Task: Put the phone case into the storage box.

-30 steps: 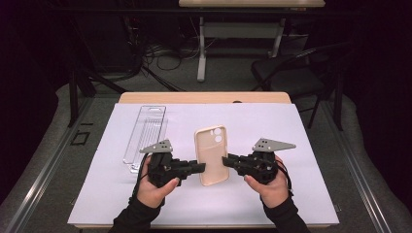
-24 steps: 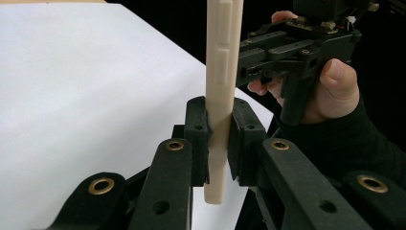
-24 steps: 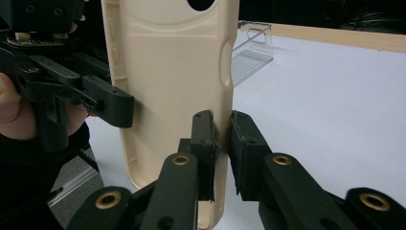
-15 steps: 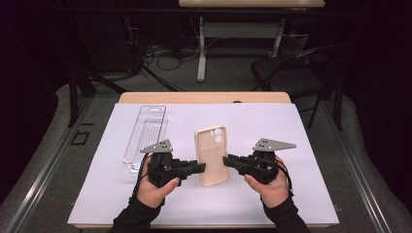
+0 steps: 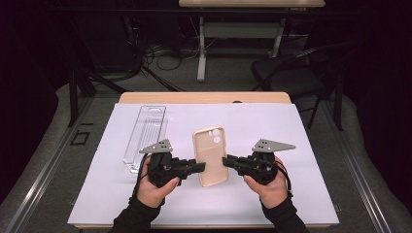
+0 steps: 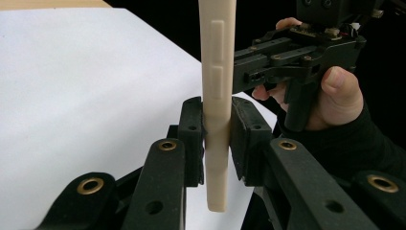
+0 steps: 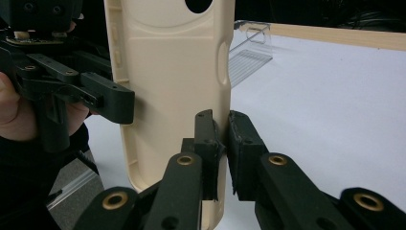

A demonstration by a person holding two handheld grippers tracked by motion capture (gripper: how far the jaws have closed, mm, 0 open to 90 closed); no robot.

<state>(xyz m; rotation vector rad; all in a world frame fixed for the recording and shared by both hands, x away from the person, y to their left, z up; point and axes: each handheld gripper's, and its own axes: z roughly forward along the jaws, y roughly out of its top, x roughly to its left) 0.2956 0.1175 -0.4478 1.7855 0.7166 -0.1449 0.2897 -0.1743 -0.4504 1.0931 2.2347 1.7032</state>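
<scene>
A beige phone case [image 5: 211, 155] is held just above the white mat [image 5: 311, 194], back side up, camera cut-out at the far end. My left gripper [image 5: 200, 167] pinches its left long edge, and my right gripper [image 5: 227, 161] pinches its right long edge. In the left gripper view the case [image 6: 218, 72] stands edge-on between my left gripper's [image 6: 218, 124] pads. Those jaws have just been opening a little, with the case still pressed between them. In the right gripper view the case's [image 7: 167, 72] rim sits between my right gripper's [image 7: 222, 127] pads, and the left gripper [image 7: 127, 103] grips the opposite edge.
A clear plastic tray [image 5: 145, 133] lies on the mat to the left of my left hand, running toward the far edge. The wooden table edge [image 5: 204, 97] borders the mat at the back. A dark chair [image 5: 291, 77] and cables stand beyond the table.
</scene>
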